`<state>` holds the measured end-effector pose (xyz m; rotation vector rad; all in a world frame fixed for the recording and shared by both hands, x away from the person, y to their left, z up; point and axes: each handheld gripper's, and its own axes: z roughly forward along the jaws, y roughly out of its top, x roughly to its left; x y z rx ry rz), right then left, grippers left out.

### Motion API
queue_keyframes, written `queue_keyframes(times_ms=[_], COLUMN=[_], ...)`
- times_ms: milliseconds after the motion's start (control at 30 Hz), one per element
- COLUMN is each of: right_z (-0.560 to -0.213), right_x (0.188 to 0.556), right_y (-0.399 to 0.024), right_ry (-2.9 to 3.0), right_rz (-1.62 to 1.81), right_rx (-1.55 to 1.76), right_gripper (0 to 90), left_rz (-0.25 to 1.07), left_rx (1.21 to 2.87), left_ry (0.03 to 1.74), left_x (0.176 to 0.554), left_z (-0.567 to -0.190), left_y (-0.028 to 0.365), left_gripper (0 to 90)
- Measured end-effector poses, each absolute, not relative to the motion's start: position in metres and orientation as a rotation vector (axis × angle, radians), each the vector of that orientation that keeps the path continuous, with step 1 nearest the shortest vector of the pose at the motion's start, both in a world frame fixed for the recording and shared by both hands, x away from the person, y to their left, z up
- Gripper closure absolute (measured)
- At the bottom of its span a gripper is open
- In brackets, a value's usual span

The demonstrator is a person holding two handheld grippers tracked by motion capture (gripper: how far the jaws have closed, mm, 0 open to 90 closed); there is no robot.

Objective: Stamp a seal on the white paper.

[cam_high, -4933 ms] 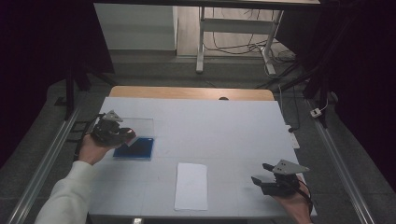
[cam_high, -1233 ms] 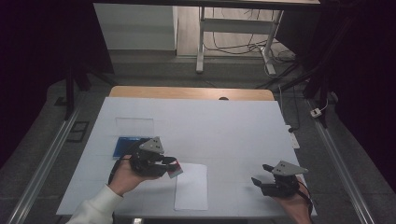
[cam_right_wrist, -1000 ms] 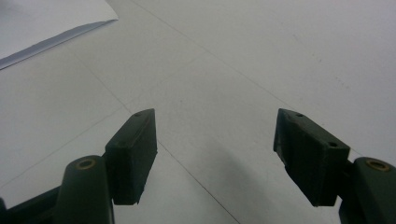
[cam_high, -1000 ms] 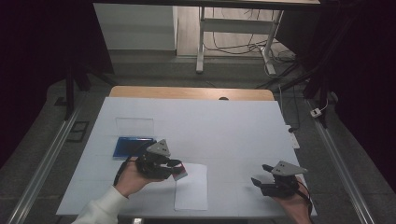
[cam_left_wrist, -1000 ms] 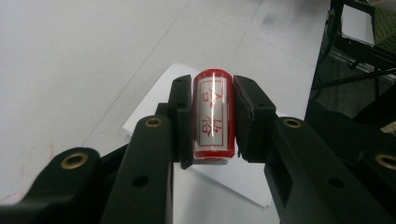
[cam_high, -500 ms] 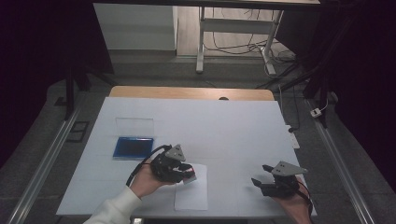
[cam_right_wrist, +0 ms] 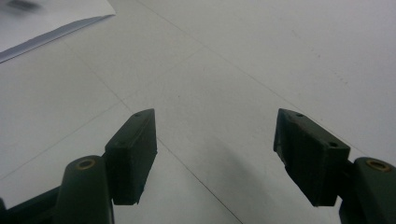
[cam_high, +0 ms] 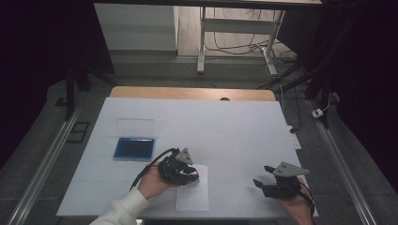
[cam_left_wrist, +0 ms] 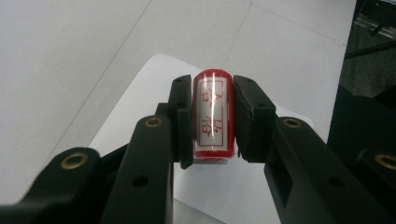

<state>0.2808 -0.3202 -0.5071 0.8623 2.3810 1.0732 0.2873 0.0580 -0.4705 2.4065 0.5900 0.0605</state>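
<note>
The left claw (cam_left_wrist: 212, 116) is clenched on a red stamp (cam_left_wrist: 213, 112), above the white sheet's (cam_high: 192, 197) eleven-o'clock corner, perhaps just clear of it; the right claw (cam_right_wrist: 215, 158) gapes released at four o'clock over the bench (cam_high: 225, 126).

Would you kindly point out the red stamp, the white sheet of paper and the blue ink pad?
red stamp (cam_left_wrist: 213, 114), left gripper view, on its labelled side between the jaws.
white sheet of paper (cam_high: 193, 199), high view, on its bare lower half.
blue ink pad (cam_high: 134, 148), high view, on its blue middle.

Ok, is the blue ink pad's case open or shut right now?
Open. In the high view the blue ink pad lies uncovered on the table, and its clear lid is swung back behind it.
</note>
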Motion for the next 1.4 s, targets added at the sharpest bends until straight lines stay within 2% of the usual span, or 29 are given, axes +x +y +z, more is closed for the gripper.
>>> queue_keyframes(times_ms=[1400], right_z=[-0.507], right_x=[0.280], right_y=[-0.320], right_ry=[2.383], right_rz=[1.052], right_rx=[0.852], right_gripper=[29.7], left_rz=[0.051], left_rx=[2.453], left_ry=[0.601], left_x=[0.287], left_z=[-0.490], left_y=[0.047], left_gripper=[70.0])
